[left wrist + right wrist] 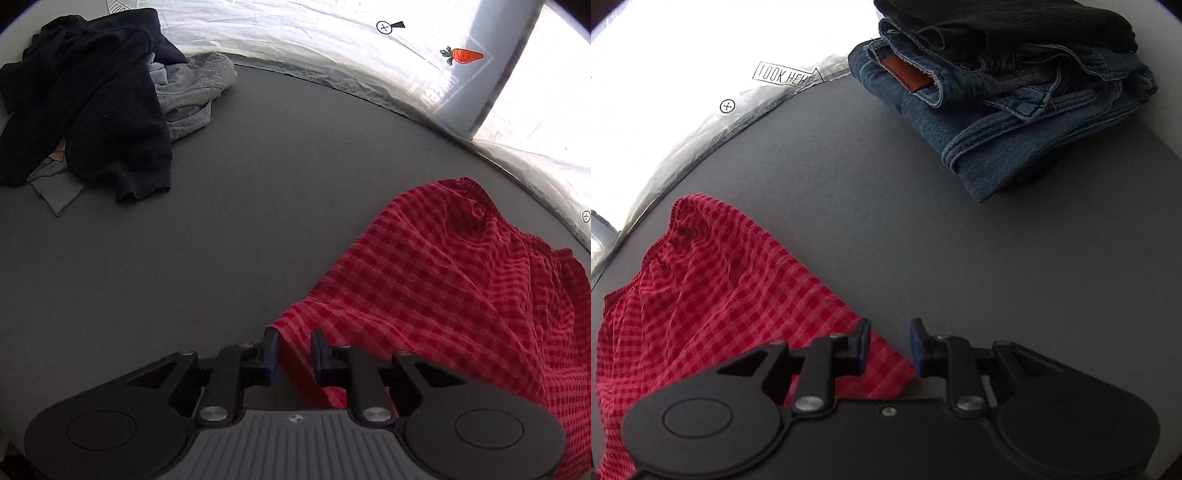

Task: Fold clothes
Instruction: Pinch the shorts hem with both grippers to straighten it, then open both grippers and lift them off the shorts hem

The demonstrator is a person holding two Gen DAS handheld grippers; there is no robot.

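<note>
A red checked garment with an elastic waistband (443, 266) lies on the grey table; it also shows in the right wrist view (713, 291). My left gripper (294, 354) is open, its two fingers on either side of the garment's near left corner. My right gripper (889, 347) is open, with the garment's near right corner lying between its fingers. The cloth rests flat on the table in both views.
A heap of unfolded dark navy and grey clothes (92, 107) lies at the far left. A stack of folded blue jeans with a black garment on top (1015, 85) sits at the far right. Clear plastic sheeting (332, 48) borders the grey table (240, 221).
</note>
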